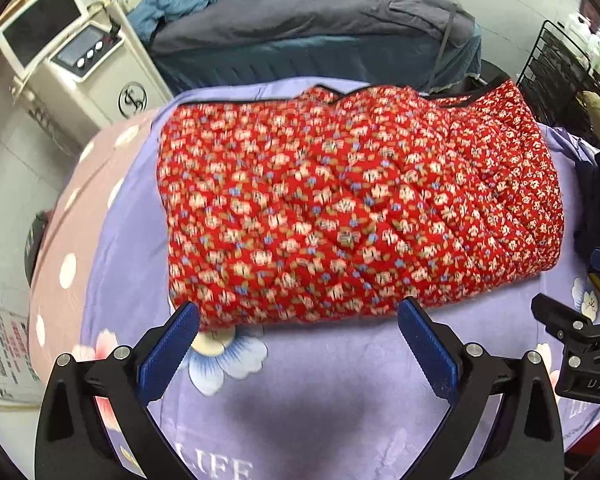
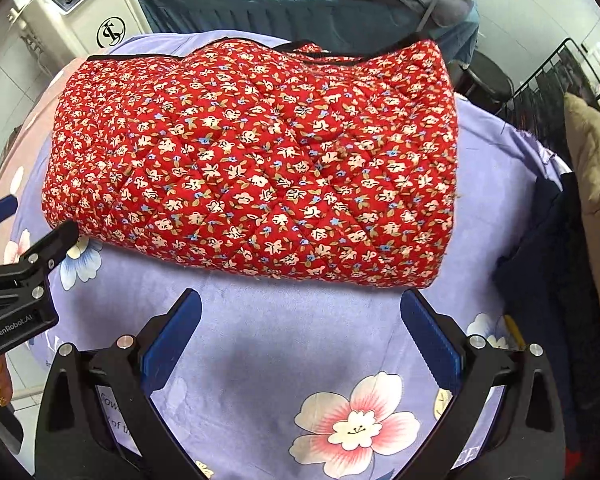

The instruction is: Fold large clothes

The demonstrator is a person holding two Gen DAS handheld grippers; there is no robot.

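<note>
On bed (image 2: 260,340) | quilted garment (image 2: 252,160) folded, soft, bulky | grip near hem corners | left gripper (image 1: 298,344), right gripper (image 2: 300,340) fingers spread, empty

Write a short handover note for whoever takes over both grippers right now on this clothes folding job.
Left gripper: open, empty, at the near edge of the red garment.
Right gripper: open, empty, just short of that edge.
The red garment lies in a thick folded bundle on the purple sheet.
Done: it looks folded.
Left: perhaps tidy or set aside; dark clothes lie at the right, state unclear.
</note>
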